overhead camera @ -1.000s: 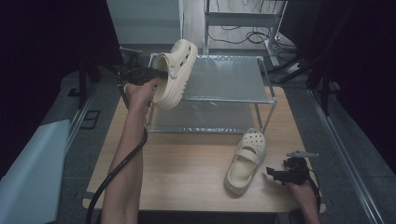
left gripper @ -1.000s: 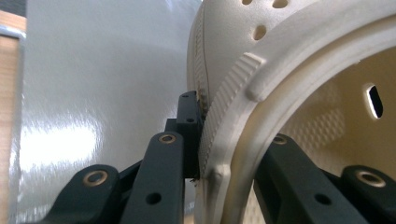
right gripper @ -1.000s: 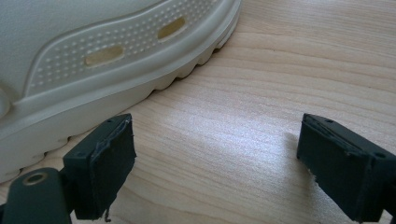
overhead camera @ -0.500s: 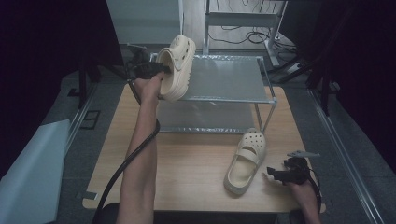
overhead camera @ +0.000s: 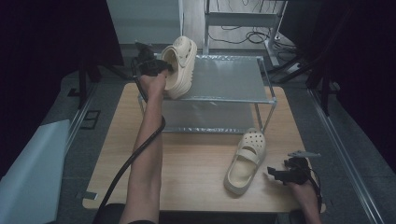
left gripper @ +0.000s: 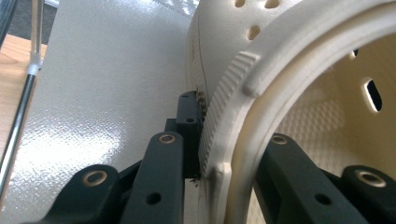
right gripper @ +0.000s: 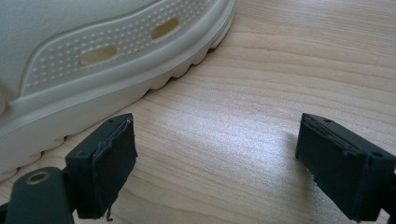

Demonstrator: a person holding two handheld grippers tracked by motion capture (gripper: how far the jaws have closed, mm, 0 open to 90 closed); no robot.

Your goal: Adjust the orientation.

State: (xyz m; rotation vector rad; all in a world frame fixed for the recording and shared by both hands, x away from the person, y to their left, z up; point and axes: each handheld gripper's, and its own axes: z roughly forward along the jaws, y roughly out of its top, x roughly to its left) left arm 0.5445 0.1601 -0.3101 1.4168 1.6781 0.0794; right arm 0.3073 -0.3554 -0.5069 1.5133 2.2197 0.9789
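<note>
From the high view, the left gripper [overhead camera: 161, 66] holds a cream perforated foam clog [overhead camera: 180, 66] tilted on edge over the grey metal two-tier rack [overhead camera: 233, 77], while a second matching clog [overhead camera: 245, 161] lies flat on the light wooden bench [overhead camera: 196, 163] just beside the right gripper [overhead camera: 275, 174]; the left gripper view has its fingers [left gripper: 189, 126] clamped on the clog's rim; the right gripper view shows fingers [right gripper: 107, 163] wide apart beside the sole

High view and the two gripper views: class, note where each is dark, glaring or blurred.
High view: dark surroundings, lit table. Left gripper view: glare on the shelf, held clog soft up close. Right gripper view: sheen on the wood between the open jaws.
</note>
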